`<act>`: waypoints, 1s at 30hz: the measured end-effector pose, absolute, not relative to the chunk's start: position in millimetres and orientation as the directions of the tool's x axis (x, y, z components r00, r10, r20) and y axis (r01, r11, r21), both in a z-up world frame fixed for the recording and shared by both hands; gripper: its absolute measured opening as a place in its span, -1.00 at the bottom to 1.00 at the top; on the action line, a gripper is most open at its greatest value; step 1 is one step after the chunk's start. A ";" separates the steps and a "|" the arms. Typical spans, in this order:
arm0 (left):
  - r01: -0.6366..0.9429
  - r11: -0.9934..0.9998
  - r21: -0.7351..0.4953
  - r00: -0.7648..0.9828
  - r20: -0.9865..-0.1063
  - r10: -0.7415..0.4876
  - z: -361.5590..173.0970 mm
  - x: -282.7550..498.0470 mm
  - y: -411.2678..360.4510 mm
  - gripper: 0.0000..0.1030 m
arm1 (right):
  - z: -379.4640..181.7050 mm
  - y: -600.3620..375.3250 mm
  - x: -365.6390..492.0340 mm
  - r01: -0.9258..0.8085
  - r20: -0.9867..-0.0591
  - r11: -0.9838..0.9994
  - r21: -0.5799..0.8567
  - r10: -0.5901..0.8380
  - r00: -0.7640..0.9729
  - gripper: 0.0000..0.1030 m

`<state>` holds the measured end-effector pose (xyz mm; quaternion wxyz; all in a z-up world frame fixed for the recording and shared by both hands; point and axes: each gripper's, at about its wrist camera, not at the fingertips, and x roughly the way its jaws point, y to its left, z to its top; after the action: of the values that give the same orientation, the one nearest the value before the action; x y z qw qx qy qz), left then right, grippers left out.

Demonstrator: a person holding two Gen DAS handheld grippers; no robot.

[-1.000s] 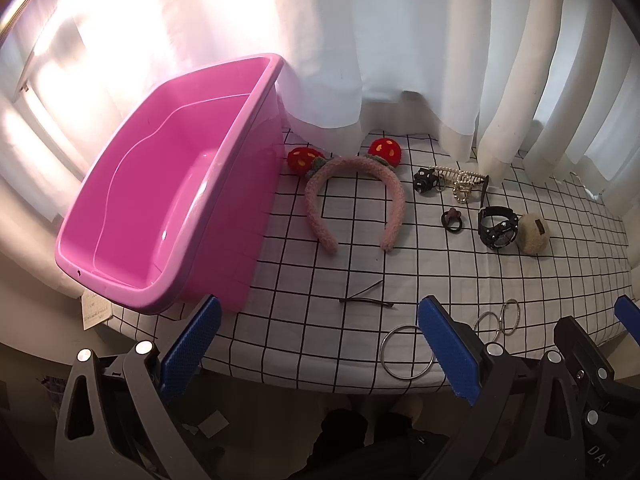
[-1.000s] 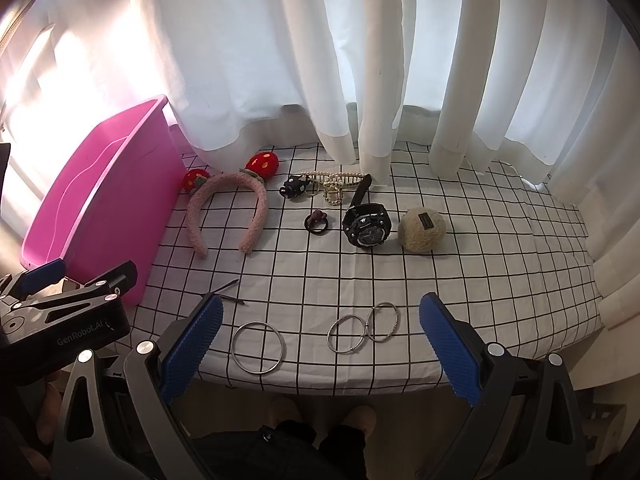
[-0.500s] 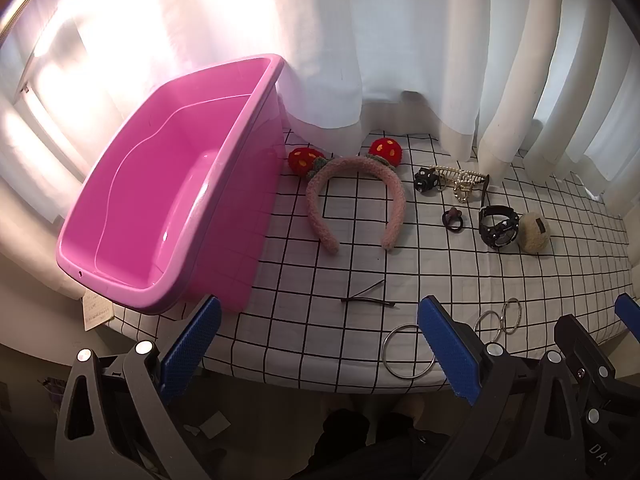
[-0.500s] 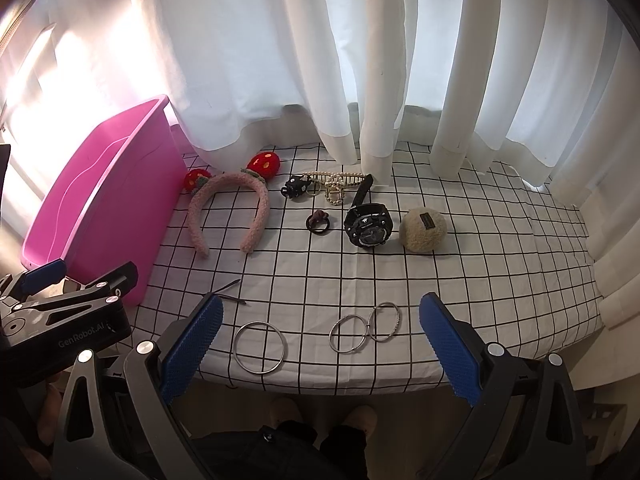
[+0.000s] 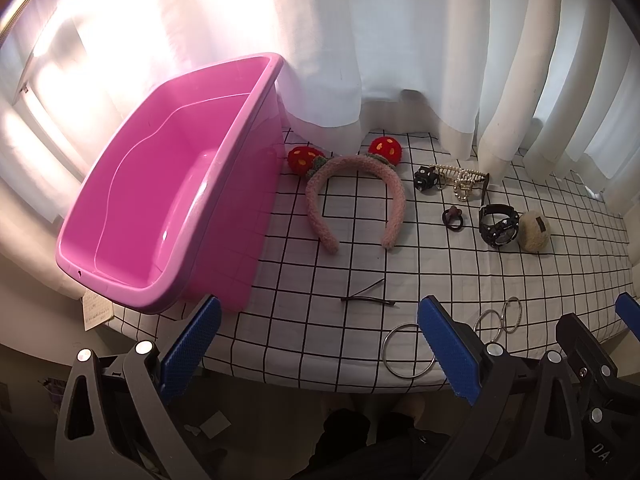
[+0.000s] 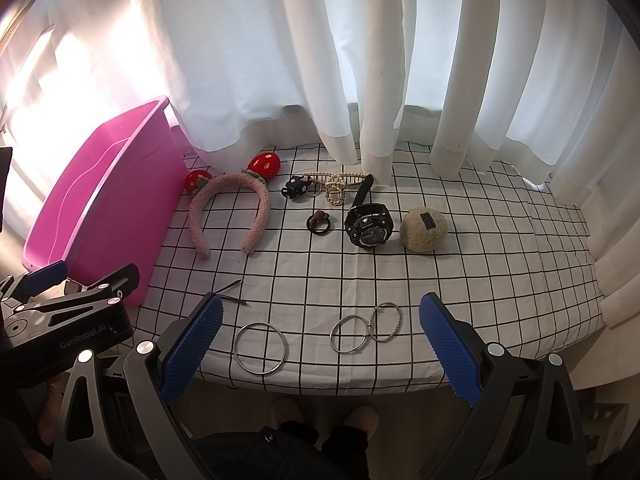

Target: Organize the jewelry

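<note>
A pink tub (image 5: pixel 168 208) (image 6: pixel 100 204) stands empty at the table's left end. On the checked cloth lie a pink fuzzy headband with red strawberries (image 5: pixel 354 196) (image 6: pixel 230 208), a pearl hair claw (image 6: pixel 338 184), a black watch (image 6: pixel 368 226), a dark hair tie (image 6: pixel 319 222), a beige fluffy ball (image 6: pixel 423 229), a hairpin (image 6: pixel 232 294) and three silver bangles (image 6: pixel 261 347) (image 6: pixel 366 327). My left gripper (image 5: pixel 318 350) and right gripper (image 6: pixel 318 350) are both open and empty, held off the table's front edge.
White curtains (image 6: pixel 360 60) hang along the back of the table. The cloth-covered table (image 6: pixel 500 280) ends just in front of both grippers. The left gripper also shows at the lower left of the right wrist view (image 6: pixel 64 304).
Both views have shifted very slightly. No object on the table has moved and both grippers stay open.
</note>
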<state>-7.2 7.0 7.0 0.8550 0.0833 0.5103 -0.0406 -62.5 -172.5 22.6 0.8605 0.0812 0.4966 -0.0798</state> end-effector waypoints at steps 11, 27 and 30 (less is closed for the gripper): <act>0.201 0.974 0.101 0.443 -0.897 0.002 -27.1 -14.0 9.5 0.88 | -2.6 -183.1 -79.4 0.233 -0.876 0.969 0.079 -0.043 0.480 0.83; 0.221 0.975 0.009 0.404 -0.911 -0.083 -111.0 -44.4 -15.9 0.88 | -84.5 -246.8 -109.5 0.206 -0.889 0.977 0.056 -0.045 0.457 0.83; 0.160 0.987 0.012 0.407 -0.912 -0.054 -125.8 -48.4 -24.2 0.88 | -98.3 -258.0 -104.5 0.146 -0.888 0.988 0.051 -0.022 0.460 0.83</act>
<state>-48.4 -24.2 -125.8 0.8373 0.0487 0.5408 -0.0639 -104.5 -258.0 -98.3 0.8523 0.0600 0.5172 -0.0494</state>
